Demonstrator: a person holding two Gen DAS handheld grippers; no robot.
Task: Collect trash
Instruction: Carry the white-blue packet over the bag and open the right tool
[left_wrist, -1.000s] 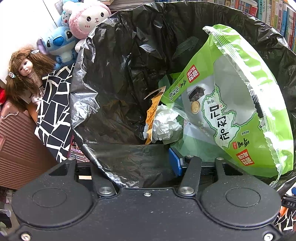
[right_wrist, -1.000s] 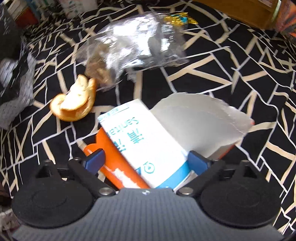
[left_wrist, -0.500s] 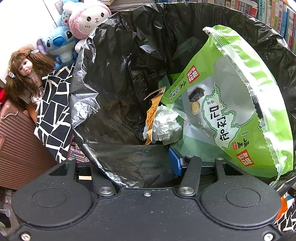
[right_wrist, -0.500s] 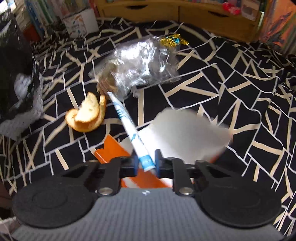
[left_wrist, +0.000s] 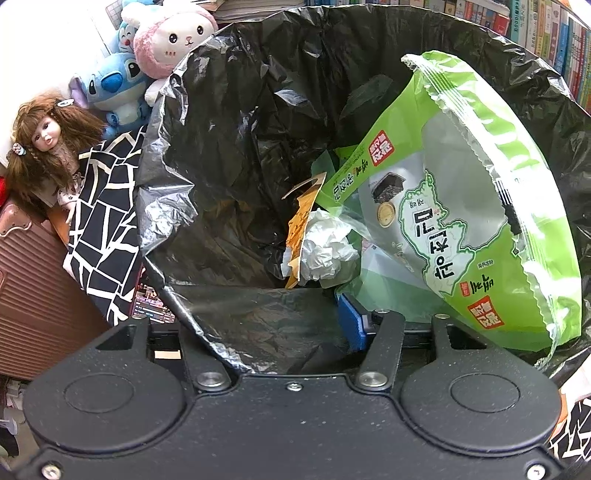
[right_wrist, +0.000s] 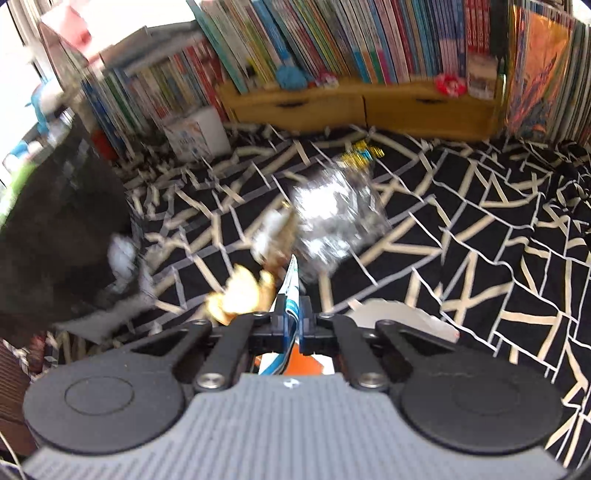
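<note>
Flattened carton (right_wrist: 291, 295) pinched upright between the tightly closed right gripper (right_wrist: 293, 325).

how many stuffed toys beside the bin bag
3: a pink-and-white plush bunny on top, a blue plush alien below it, a pale blue plush cat half hidden behind. More may be hidden.

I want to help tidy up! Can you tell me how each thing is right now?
Trash bag: open, rim pinched by the left gripper.
Green wrapper: inside the bag, leaning on its side.
Tissue: crumpled, in the bag.
Carton: flattened, clamped in the right gripper.
Peel: on the cloth.
Clear bag: crumpled, on the cloth.
</note>
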